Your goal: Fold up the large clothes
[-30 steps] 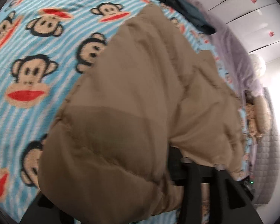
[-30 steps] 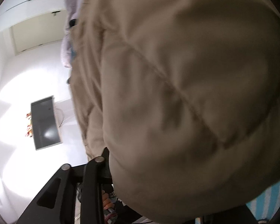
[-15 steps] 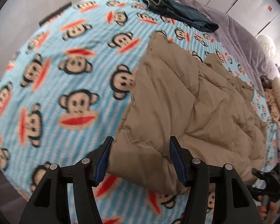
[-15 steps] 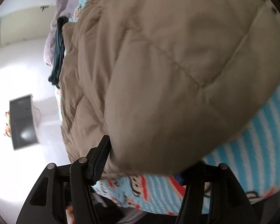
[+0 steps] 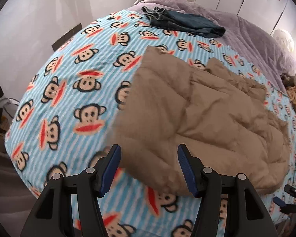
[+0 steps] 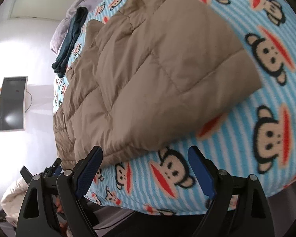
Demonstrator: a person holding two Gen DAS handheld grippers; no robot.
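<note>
Left wrist view shows the left gripper (image 5: 149, 165) with its jaws apart and holding nothing, above the near edge of the tan quilted jacket (image 5: 197, 114). The right gripper (image 6: 146, 169) is opening, nothing between its pads. The jacket lies folded on the monkey-print blanket (image 5: 69, 83), with dark jeans (image 5: 185, 22) farther away.

No readable text, label, brand or number shows anywhere in either view.
</note>
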